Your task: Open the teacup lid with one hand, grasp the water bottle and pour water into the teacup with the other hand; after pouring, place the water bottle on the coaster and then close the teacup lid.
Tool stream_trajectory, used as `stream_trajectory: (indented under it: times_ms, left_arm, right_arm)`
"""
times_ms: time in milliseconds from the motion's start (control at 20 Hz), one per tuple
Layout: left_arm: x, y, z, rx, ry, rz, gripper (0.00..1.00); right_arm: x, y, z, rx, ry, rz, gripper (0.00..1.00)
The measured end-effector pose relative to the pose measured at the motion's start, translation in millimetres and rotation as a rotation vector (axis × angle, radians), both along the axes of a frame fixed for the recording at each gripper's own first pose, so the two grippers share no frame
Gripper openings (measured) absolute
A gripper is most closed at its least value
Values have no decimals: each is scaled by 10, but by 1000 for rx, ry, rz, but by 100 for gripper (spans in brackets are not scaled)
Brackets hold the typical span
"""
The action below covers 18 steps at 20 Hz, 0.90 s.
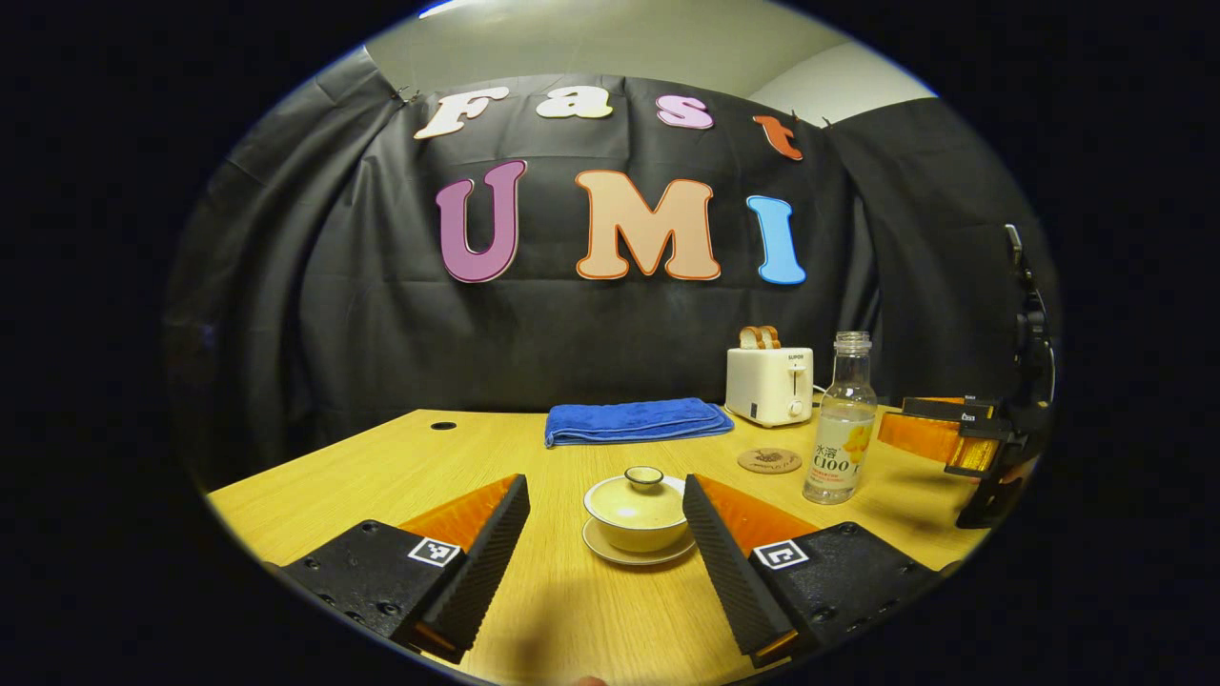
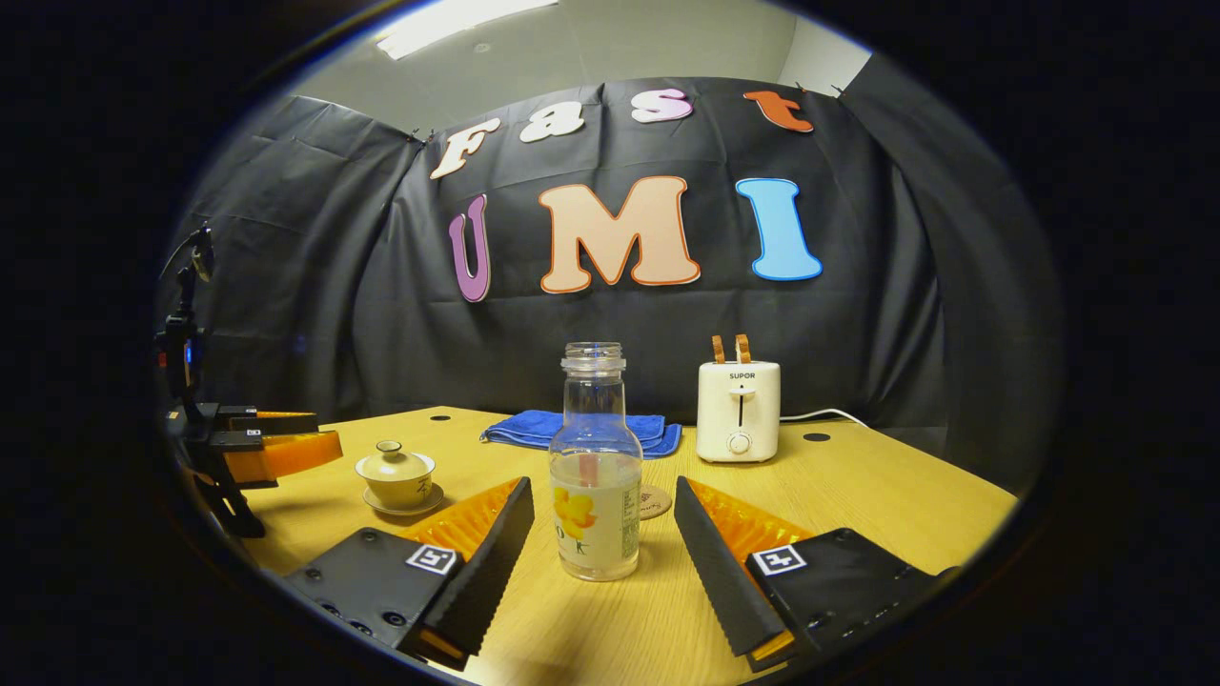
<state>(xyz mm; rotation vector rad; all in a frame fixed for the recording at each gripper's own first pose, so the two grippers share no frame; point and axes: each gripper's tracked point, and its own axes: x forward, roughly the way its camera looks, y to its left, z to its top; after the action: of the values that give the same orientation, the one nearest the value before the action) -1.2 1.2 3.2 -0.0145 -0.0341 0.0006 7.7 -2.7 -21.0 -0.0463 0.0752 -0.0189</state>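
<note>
Cream ceramic lidded teacup point(image 1: 637, 513) on saucer, pale wooden surface point(image 1: 534, 610): lid on. Clear plastic water bottle point(image 2: 595, 476), uncapped, upright near round cork coaster point(image 1: 769, 461). Left hand-held gripper point(image 1: 605, 543), right hand-held gripper point(image 2: 596, 548): both wide, empty. All steps pending.

Bench point(image 1: 381, 467): light wood grain, smooth, slight sheen. Teacup point(image 1: 637, 517) with lid point(image 1: 643, 476) and saucer point(image 1: 610, 548): glazed ceramic, glossy. Water bottle point(image 2: 595, 476): clear, shiny, paper-like label. Towel point(image 1: 634, 420): soft fuzzy cloth, matt. Toaster point(image 2: 737, 410): smooth plastic-looking shell. Coaster point(image 1: 769, 461): matt, cork-like. Wall cloth: matt, creased.
</note>
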Motion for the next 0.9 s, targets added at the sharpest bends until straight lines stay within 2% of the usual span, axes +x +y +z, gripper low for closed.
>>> stream_trajectory:
  times_ms: [100, 150, 200, 250, 450, 500, 550, 650, 700, 900]
  left_arm:
    - [-11, -7, -5, 0, 0, -2, 95]
    - [5, -8, -8, 0, 1, -2, 95]
    - [9, -9, -8, 1, 2, -2, 95]
    - [-3, -9, -12, 0, 3, 0, 95]
    - [25, -26, -44, 3, 21, -3, 95]
    - [55, -31, -52, 5, 25, -6, 95]
    - [69, -40, -48, 5, 27, -9, 95]
    - [115, -46, -68, 6, 42, -14, 95]
    - [149, -63, -83, 8, 50, -19, 95]
    - [294, -152, -143, 17, 88, -57, 95]
  right_arm:
    - [4, -3, -3, 0, 0, 0, 92]
    - [1, -5, -9, 0, 0, 0, 95]
    - [0, -5, -5, 0, 0, 0, 92]
    - [1, -5, -6, 0, 0, 0, 95]
    - [-4, 1, -9, 0, 0, 2, 95]
    - [-8, 6, -7, 0, 0, 3, 92]
    - [-5, 8, -10, 0, 0, 3, 95]
    - [-8, 4, -9, 0, 0, 3, 95]
    - [-12, 6, -8, 0, 0, 3, 92]
    - [-13, 5, -7, 0, 0, 3, 98]
